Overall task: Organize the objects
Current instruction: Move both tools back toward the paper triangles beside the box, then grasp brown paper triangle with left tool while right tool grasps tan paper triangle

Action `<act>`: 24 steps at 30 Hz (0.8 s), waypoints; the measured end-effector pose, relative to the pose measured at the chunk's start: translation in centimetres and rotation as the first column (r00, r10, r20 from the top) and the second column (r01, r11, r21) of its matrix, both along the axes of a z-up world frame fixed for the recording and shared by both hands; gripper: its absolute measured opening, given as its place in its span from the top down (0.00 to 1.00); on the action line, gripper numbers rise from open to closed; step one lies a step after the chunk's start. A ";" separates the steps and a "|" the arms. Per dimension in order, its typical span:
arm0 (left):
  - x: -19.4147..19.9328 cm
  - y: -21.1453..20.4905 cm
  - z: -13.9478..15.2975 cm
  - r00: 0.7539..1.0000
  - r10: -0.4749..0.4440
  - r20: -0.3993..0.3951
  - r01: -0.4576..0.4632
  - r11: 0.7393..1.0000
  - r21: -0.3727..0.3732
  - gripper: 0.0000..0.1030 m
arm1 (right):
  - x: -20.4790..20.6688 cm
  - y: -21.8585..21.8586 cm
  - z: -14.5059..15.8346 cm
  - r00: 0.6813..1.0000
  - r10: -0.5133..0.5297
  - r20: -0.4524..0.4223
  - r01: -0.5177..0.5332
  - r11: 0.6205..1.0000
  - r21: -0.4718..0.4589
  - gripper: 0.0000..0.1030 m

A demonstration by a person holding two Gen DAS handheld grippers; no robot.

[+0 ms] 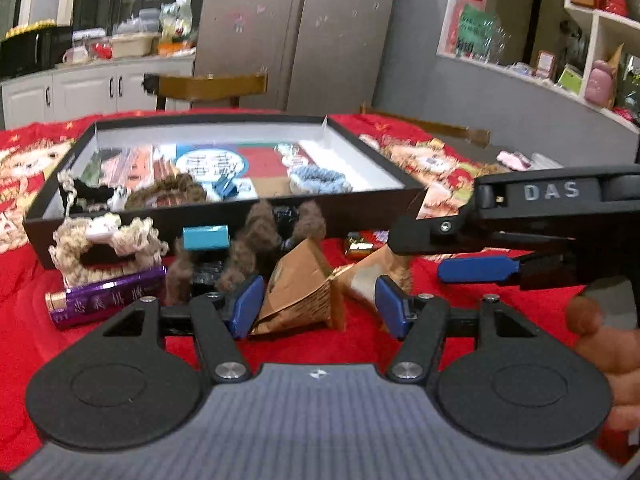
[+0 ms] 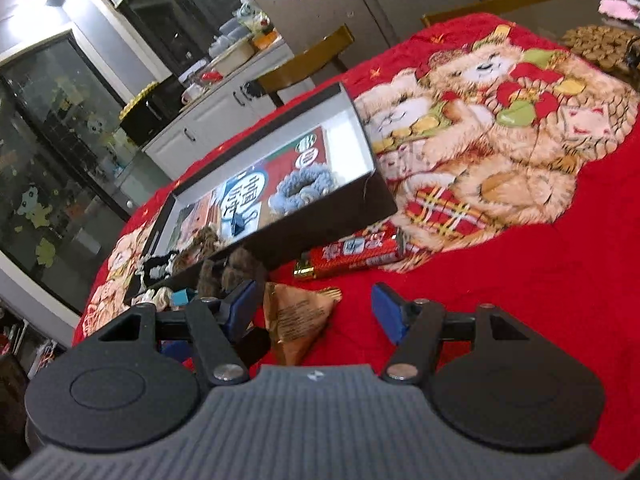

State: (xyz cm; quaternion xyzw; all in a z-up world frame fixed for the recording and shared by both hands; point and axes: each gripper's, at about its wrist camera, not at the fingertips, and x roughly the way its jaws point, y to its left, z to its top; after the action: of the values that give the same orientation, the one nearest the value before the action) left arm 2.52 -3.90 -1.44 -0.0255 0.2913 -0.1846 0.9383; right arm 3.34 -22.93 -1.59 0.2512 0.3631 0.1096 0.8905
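Left gripper (image 1: 316, 306): jaws well apart, nothing clamped; a brown triangular packet (image 1: 298, 292) sits on the cloth between the blue pads, untouched as far as I can see.
Right gripper (image 2: 314, 312): also spread wide and empty, with what looks like the same kind of brown packet (image 2: 298, 318) lying between its pads, nearer the left one.
Right gripper seen from the left: it reaches in from the right edge (image 1: 480, 270), close beside the left tool.
Loose clutter: a purple tube (image 1: 106, 298), a cream scrunchie (image 1: 106, 246), a blue clip (image 1: 206, 237) and a brown scrunchie (image 1: 256, 240) crowd the box's near wall; a red wrapped bar (image 2: 352, 254) lies just beside it.
Black box (image 1: 360, 208): on the red blanket (image 2: 520, 280), already holding a blue scrunchie (image 1: 320, 178) and more.
Risk, collision: both tools hover near one spot; they could knock together.
Risk, slip: that crinkly packet may squirt out of a shallow pinch.
Risk, snag: fuzzy scrunchies alongside could get dragged in.
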 end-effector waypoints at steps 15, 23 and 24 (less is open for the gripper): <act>-0.3 0.0 -0.2 0.998 0.065 -0.009 -0.065 0.997 0.051 0.52 | 0.1 1.4 -0.8 0.998 0.052 0.032 -0.050 0.998 -0.048 0.31; -0.7 -0.4 -0.1 0.998 0.067 -0.004 -0.066 0.994 0.085 0.52 | -0.5 3.3 -0.9 0.994 0.076 0.075 -0.061 0.981 -0.182 0.56; -0.8 -0.5 -0.1 0.998 0.067 0.000 -0.067 0.994 0.086 0.52 | -0.5 3.3 -0.9 0.994 0.081 0.078 -0.065 0.979 -0.193 0.57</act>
State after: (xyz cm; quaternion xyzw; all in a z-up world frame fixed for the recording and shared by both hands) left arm 1.71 -4.36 -1.54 0.0049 0.2995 -0.1401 0.9437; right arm 2.80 -19.65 -2.46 0.1466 0.3426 0.1177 0.9205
